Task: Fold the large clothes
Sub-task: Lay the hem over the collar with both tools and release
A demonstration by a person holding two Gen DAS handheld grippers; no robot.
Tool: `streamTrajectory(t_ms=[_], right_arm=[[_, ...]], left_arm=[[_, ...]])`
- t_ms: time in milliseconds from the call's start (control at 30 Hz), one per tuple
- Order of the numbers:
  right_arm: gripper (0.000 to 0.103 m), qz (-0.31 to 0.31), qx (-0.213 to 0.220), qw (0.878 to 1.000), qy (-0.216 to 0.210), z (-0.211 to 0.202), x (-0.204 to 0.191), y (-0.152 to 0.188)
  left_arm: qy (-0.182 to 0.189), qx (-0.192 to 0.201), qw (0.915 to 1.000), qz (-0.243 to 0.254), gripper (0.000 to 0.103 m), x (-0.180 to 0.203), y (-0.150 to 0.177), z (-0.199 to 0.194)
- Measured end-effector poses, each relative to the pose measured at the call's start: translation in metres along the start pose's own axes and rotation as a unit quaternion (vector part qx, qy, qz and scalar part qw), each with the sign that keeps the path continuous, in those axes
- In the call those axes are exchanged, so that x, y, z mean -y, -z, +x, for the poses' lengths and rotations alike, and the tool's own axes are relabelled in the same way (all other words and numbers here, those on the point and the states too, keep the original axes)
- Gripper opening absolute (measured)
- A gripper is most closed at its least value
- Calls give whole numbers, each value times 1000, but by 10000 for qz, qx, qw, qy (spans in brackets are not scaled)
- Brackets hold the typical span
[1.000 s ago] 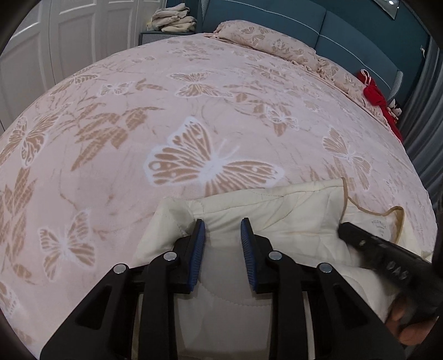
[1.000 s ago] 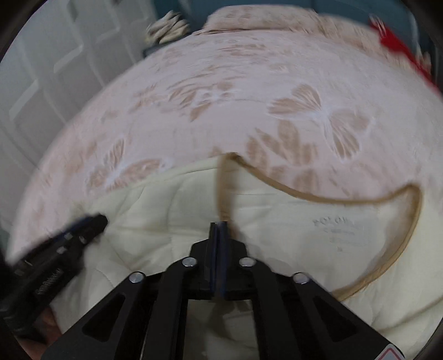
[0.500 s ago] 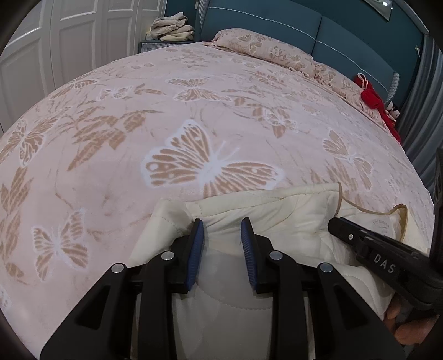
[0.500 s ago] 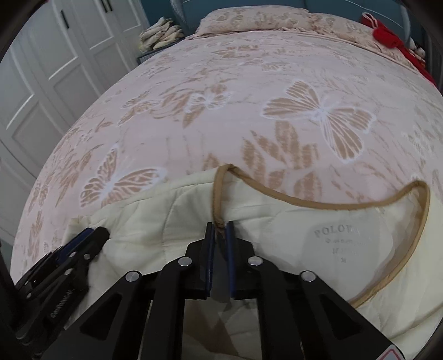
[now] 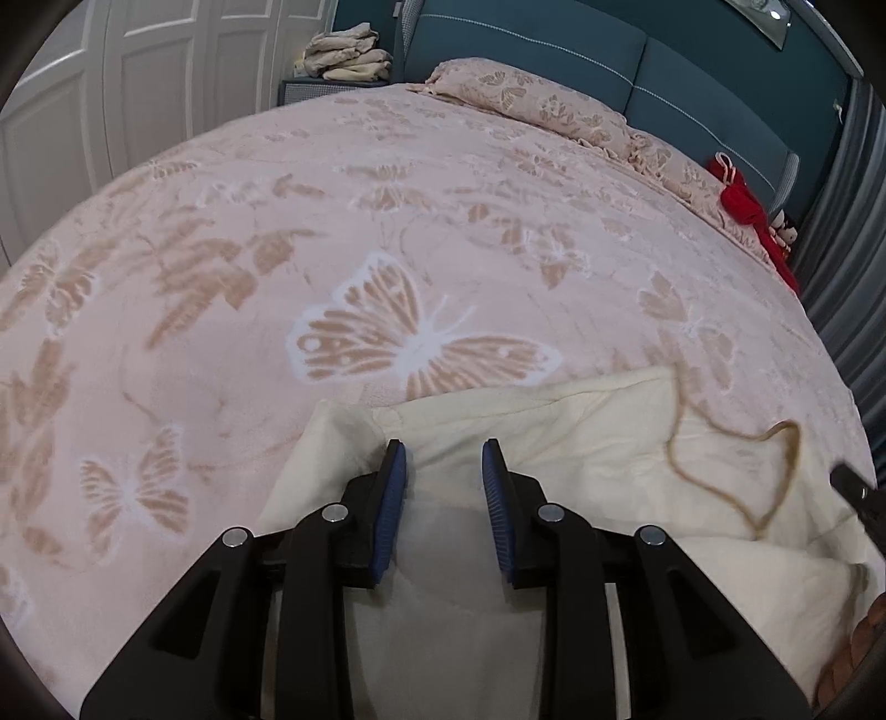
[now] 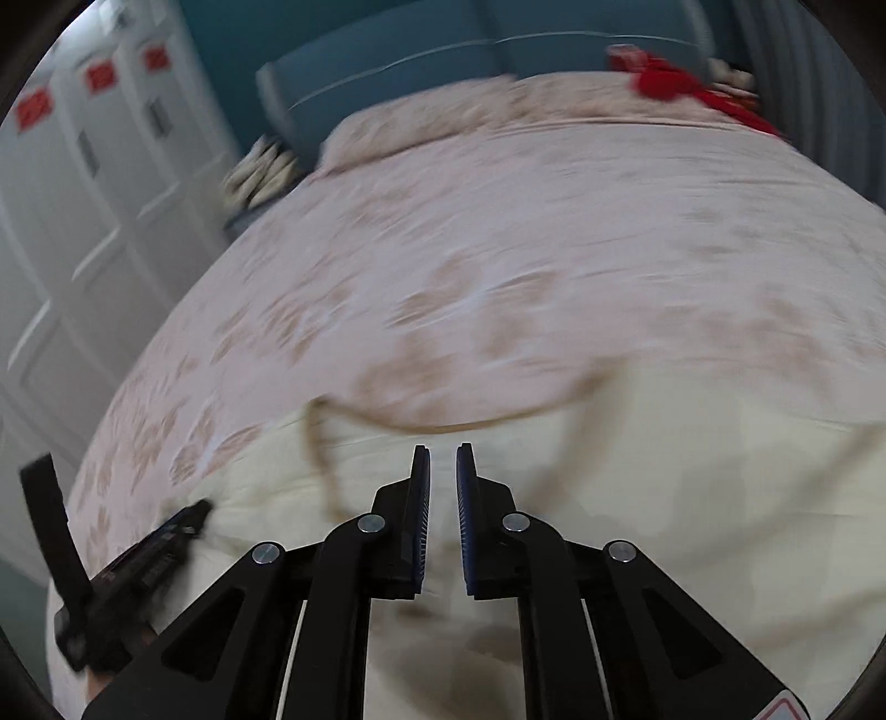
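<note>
Left gripper: your jaws stand wide apart with nothing between the blue pads; they hover over the near-left part of the cream garment.
Right gripper: your jaws are parted by a narrow gap and hold nothing; the view is motion-blurred, so whether the tips touch the cloth cannot be told.
Cream garment: it lies flat at the near edge of the butterfly bedspread, directly under and ahead of both pairs of fingers.
Tan-trimmed neckline: it sits to the right of your left gripper; in the right wrist view its trim curves just ahead of your right gripper, so your right hand is the nearer.
Long axis: judged from its far hem, the garment runs crosswise to both grippers, left to right along the near side of the bedspread.
Deciding relation: the next fold likely calls for a pinch on the far hem, just beyond your fingertips.
Beyond the bedspread: folded laundry and a red item lie well apart from the garment.
</note>
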State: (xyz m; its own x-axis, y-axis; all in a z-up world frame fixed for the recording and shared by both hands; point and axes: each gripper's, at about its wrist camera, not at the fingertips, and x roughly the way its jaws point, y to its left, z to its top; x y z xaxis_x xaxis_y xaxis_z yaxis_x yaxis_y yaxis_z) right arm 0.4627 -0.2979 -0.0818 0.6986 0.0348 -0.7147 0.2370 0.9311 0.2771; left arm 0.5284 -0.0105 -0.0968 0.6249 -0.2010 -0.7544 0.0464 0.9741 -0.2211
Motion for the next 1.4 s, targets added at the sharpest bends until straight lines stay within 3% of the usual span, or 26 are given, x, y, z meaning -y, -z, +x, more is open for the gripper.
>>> streamTrajectory(t_ms=[100,167,233,300,433,533,600,633,667,733,767,933,1000,1200,1300,1400], right_arm=[[17,70,14,9990,443,-19,54,-4],[17,386,-83,9975,579,-22,94,-5],[17,707,-152,9959,550,-24,121,-4],[17,877,-155,9945,558,-24,138,-2],[16,642,-266,9958,596,-18,149,4],[16,535,-313,9965,552,-16,153,13],[16,595,-315,9966,477,-13,155,16],[16,619,-314,9966,446,-11,157,17],[16,632,-305,9966,428,-11,157,17],[16,653,-285,9967,390,-9,158,18],[16,670,-274,9967,366,-10,159,17],[16,809,-127,9962,289,-18,162,12],[7,824,-216,9956,398,-13,164,11],[0,893,-442,9938,502,7,174,18],[0,939,-405,9932,562,10,177,21],[0,641,-295,9935,893,11,165,24]], left_arm=[[462,134,9988,50,37,33,-9,-23],[1005,18,9949,37,52,66,-14,-30],[1635,-221,9862,137,63,111,-17,-31],[1983,-498,9783,319,68,155,-14,-23],[1847,-1048,9748,681,69,218,0,17],[1683,-1297,9749,669,69,235,9,41],[1730,-1476,9712,711,64,243,15,50],[1685,-1540,9705,783,51,247,17,54],[1541,-1608,9705,925,30,252,20,59],[1391,-1616,9717,1020,8,253,23,62],[1379,-1578,9727,1001,3,252,22,62],[1620,-1075,9778,777,1,241,11,44],[1506,-1151,9779,877,1,240,16,54],[1476,-1181,9782,862,1,235,31,76],[1563,-1016,9786,870,2,231,38,79],[1637,-902,9785,872,2,228,41,80]])
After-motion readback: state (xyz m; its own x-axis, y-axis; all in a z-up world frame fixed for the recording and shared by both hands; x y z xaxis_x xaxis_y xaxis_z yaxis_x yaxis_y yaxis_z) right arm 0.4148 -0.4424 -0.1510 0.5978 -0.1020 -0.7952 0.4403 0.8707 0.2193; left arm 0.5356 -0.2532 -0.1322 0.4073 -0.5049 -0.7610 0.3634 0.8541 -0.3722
